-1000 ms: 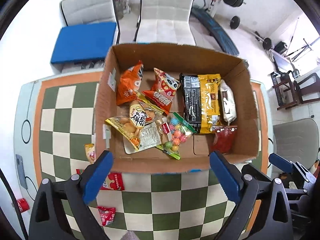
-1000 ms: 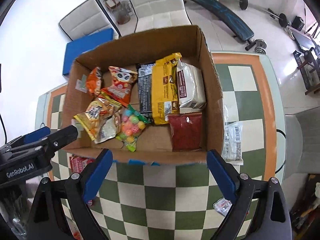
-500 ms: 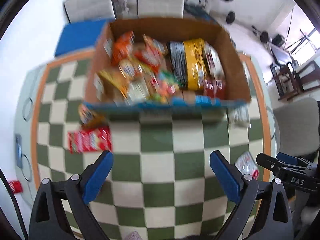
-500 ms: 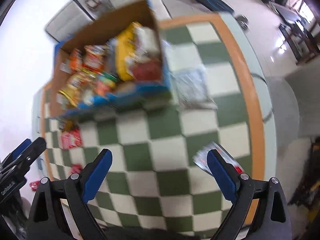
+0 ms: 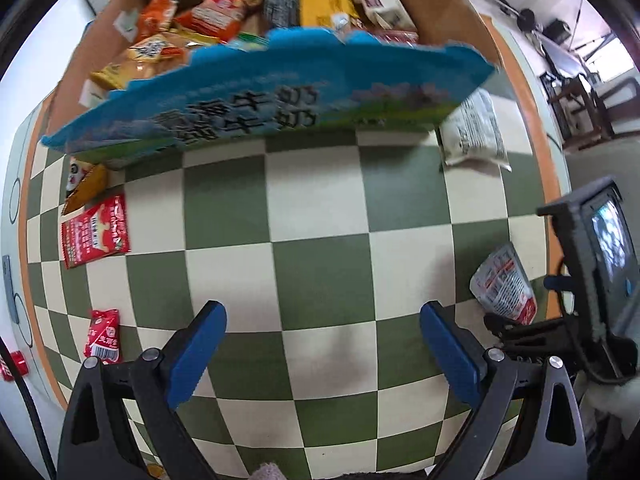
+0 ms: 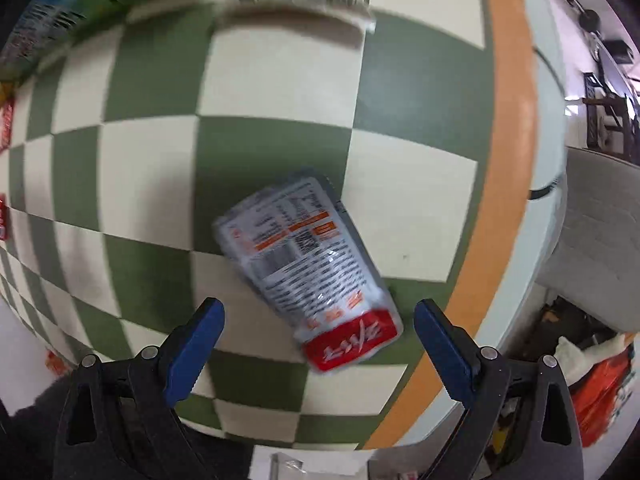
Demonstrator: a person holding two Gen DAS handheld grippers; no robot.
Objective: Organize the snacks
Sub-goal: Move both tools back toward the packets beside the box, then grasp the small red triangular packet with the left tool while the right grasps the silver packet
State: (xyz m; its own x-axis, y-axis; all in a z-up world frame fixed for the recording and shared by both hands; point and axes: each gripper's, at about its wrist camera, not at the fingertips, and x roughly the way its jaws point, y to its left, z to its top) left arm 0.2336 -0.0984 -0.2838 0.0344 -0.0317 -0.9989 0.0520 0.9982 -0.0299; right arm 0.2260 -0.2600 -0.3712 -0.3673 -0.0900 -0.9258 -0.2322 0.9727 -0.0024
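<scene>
Green-and-cream checks cover the table (image 5: pixel 320 208), its orange border curving down the right side toward a grey chair and gym gear beyond. At the far edge sits the cardboard box (image 5: pixel 460 4), its near wall printed blue and green, already stacked with bright snack bags. Several packets lie loose on the checks: a pale bag (image 5: pixel 474 132) just beside the box's right corner, a flat red packet (image 5: pixel 95 232) and a small orange one (image 5: pixel 86 184) on the left, and a little red sachet (image 5: pixel 103 336) nearer me.

I judge the step in hand to be the pick-up of the silver pouch with the red end (image 6: pixel 308 268), which lies flat near the right rim of the table, back label up and skewed across the checks. My right gripper (image 6: pixel 316 332) hangs over it with its blue pads spread wide and nothing between them, the red end lying just between the tips. My left gripper (image 5: pixel 324 340) is likewise spread and empty over bare checks at mid-table.

To do this well, I would turn the right wrist so the jaws cross the pouch's short width rather than its length, come down low enough for the pads to bracket the plump middle, and close gently; slick foil will likely slide or buckle if pinched at the crimped end. The right view is blurred, so I would settle before closing.
</scene>
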